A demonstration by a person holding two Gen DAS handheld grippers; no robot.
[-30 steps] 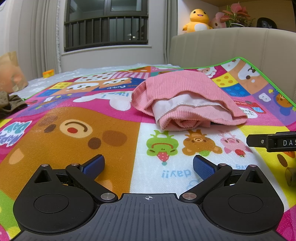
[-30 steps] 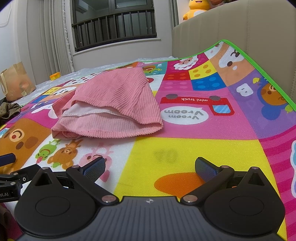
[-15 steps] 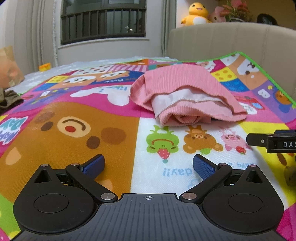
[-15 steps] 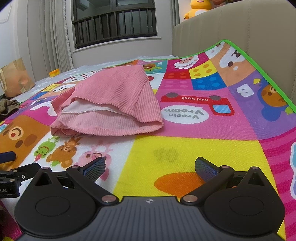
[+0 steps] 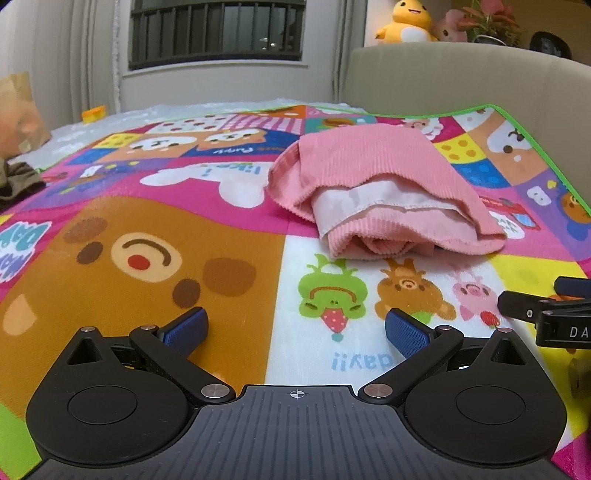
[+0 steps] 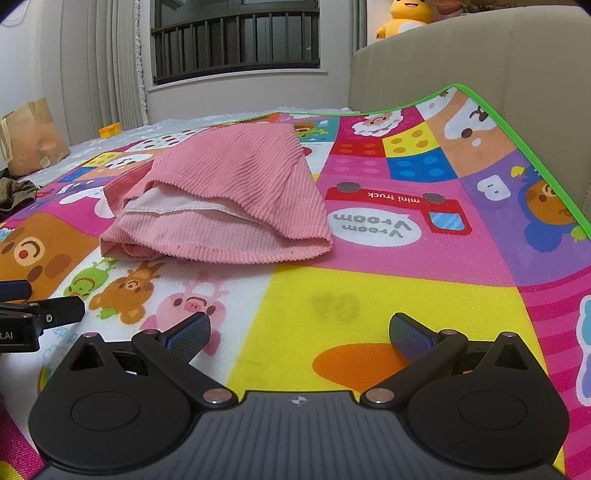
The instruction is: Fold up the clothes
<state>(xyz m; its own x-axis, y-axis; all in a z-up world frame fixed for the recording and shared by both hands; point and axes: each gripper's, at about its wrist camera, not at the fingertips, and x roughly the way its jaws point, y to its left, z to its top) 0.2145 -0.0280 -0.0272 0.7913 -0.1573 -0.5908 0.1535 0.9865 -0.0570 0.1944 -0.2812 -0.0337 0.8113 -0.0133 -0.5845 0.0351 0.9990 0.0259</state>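
Observation:
A folded pink corduroy garment (image 5: 376,195) lies on the colourful play mat (image 5: 147,236), its pale lining showing at the near edge; the right wrist view shows the pink garment (image 6: 229,199) left of centre. My left gripper (image 5: 295,328) hovers open over the mat, well short of the garment, nothing between its blue pads. My right gripper (image 6: 299,332) is open too, above a yellow patch of the mat (image 6: 388,295), short of the cloth. Each gripper shows at the edge of the other's view: right gripper (image 5: 546,314), left gripper (image 6: 33,314).
A beige padded headboard (image 5: 461,77) rises behind the mat at the right, with plush toys (image 5: 406,22) on top. A brown paper bag (image 6: 33,136) and a dark crumpled cloth (image 5: 18,177) sit at the far left. A small yellow-orange block (image 5: 93,113) lies near the window wall.
Both grippers have eased slightly forward toward the pink garment, which looks a little larger. Both stayed open; the garment has not moved.

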